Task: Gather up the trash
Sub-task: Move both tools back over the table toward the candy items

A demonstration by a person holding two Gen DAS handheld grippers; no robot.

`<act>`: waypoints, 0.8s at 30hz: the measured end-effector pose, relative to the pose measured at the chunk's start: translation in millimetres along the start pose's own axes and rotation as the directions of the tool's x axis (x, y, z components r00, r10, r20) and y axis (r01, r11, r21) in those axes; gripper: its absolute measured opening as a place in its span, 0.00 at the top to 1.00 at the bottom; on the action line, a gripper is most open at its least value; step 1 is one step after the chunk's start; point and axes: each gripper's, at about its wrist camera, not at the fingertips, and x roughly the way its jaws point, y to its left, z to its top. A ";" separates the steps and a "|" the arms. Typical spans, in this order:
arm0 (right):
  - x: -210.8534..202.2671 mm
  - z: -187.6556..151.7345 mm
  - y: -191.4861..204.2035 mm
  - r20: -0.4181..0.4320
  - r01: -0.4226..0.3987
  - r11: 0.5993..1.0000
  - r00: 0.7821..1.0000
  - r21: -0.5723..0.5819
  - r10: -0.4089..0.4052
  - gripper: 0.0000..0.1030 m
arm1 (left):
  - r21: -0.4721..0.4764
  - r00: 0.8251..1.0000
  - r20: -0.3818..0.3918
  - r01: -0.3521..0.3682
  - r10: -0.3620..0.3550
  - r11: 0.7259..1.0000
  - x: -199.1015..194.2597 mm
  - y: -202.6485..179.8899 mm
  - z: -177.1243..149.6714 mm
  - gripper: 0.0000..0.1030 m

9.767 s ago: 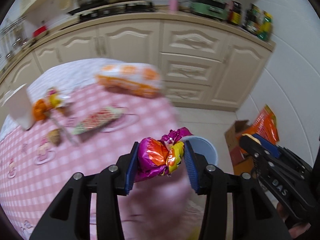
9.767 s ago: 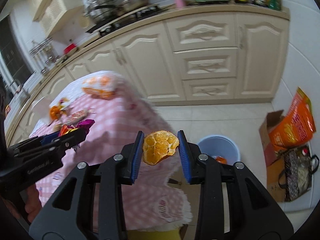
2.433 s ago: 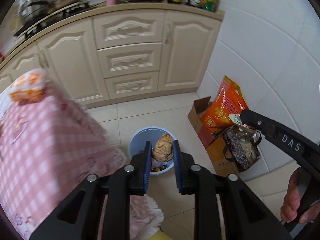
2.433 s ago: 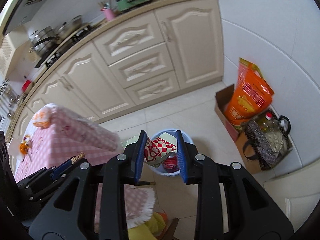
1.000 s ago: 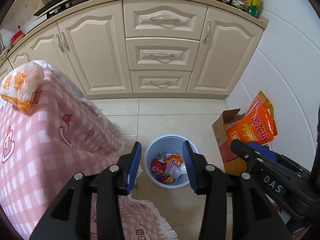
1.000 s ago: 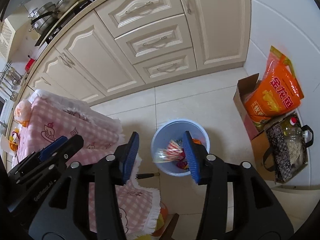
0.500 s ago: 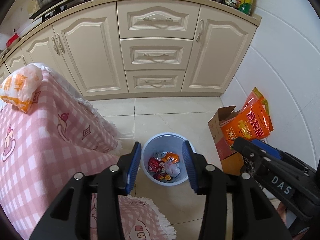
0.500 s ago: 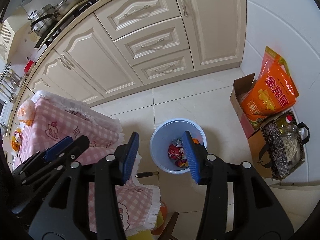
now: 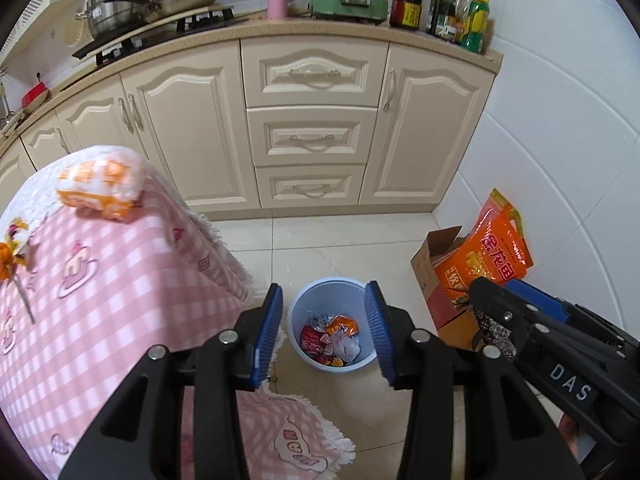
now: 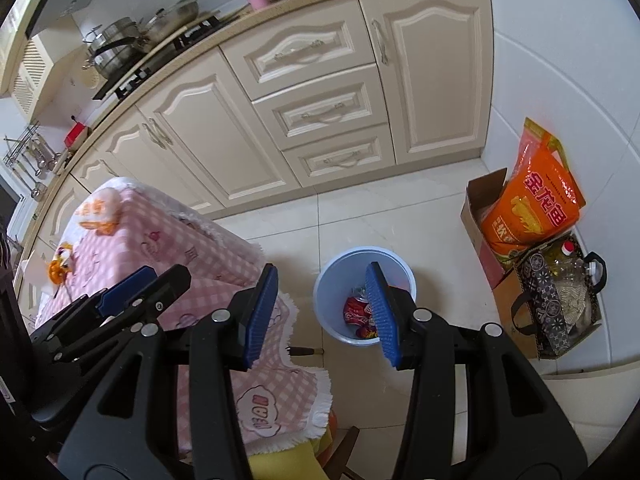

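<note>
Both claws are open and hold nothing. Left claw (image 9: 324, 330) hangs above the floor with its blue pads apart, and between them you can see the blue bin (image 9: 296, 312) far below. Right claw (image 10: 320, 312) is just beside it, open the same way, with one pad in front of the bin's far side.

Biggest thing near is the bench (image 9: 120, 280), with its pink check cloth hanging down over the edge. On the bench lies a puffy white and orange bag (image 9: 100, 188) at the far corner. At the left edge of the bench is a small orange and yellow bit of trash (image 9: 10, 252) that I think must go next.

Next is the bin, standing on the floor just beside the bench. Wrappers (image 9: 332, 340) lie in the bottom, red, orange and white ones. So some trash is in already, and some is left on the bench.

What could go wrong? The two claws are very close, so they could bump when they swing back to the bench. A claw could also snag the cloth and pull it. The small trash is light and crinkly, so a weak pinch could let it slip and fall on the floor.
</note>
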 end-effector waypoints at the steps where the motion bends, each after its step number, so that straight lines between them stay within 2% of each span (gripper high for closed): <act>1: -3.4 -0.9 2.6 0.004 -0.002 1.000 1.000 -0.003 0.002 0.55 | -0.002 1.000 0.010 0.001 -0.001 1.000 -6.9 1.9 -1.6 0.59; 12: -45.8 -16.9 66.1 0.067 -0.067 0.992 0.995 -0.109 0.074 0.53 | -0.074 0.992 0.121 -0.029 0.038 0.997 -76.0 47.7 -18.9 0.59; 19: -55.2 -25.6 124.8 0.074 -0.114 0.970 0.988 -0.213 0.132 0.49 | -0.161 0.979 0.173 -0.078 0.106 0.984 -113.2 98.2 -29.6 0.55; 24: -50.8 -27.8 165.9 0.048 -0.161 0.947 0.982 -0.278 0.181 0.49 | -0.227 0.972 0.175 -0.115 0.157 0.967 -129.1 138.6 -37.1 0.55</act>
